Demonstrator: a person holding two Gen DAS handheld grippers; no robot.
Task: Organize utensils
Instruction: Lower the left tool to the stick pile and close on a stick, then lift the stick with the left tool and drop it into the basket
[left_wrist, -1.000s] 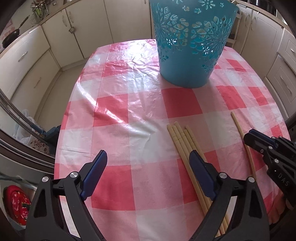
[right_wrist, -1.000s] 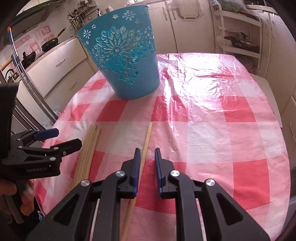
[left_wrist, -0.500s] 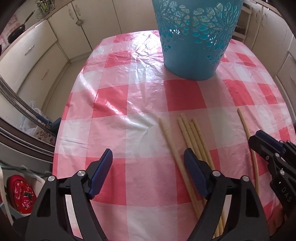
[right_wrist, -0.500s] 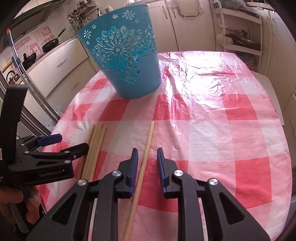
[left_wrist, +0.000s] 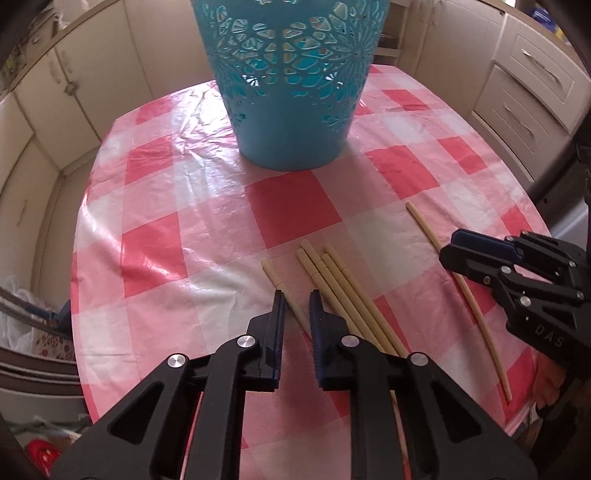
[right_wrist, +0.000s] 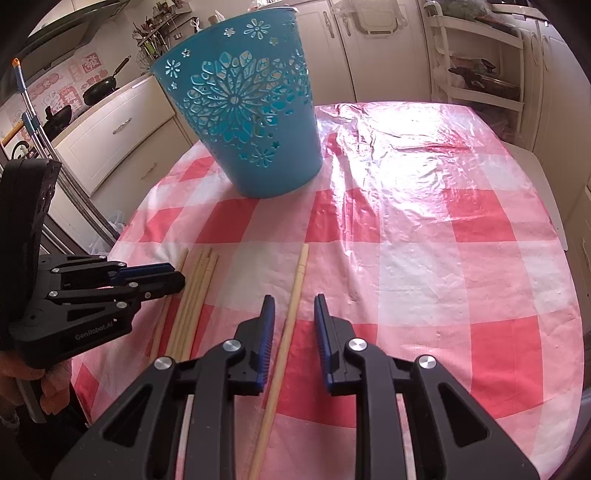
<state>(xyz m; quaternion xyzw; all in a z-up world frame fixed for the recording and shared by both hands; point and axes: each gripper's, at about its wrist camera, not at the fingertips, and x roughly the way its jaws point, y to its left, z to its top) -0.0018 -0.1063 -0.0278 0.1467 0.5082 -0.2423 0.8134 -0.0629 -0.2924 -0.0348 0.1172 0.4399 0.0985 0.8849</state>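
Five chopsticks lie at the left tongs (left_wrist: 297, 306): one chopstick (left_wrist: 271, 275) runs between its jaws, which have just been closing to a narrow gap, and four more (left_wrist: 332, 280) sit just to their right. Whether the pads bite yet I cannot tell. A weak or skewed pinch could let it swing or nudge the four. The right tongs (right_wrist: 293, 314) stand slightly spread astride a lone chopstick (right_wrist: 297, 280), untouched. The cut-out basket (left_wrist: 291, 92) ahead of both may let tips poke through.
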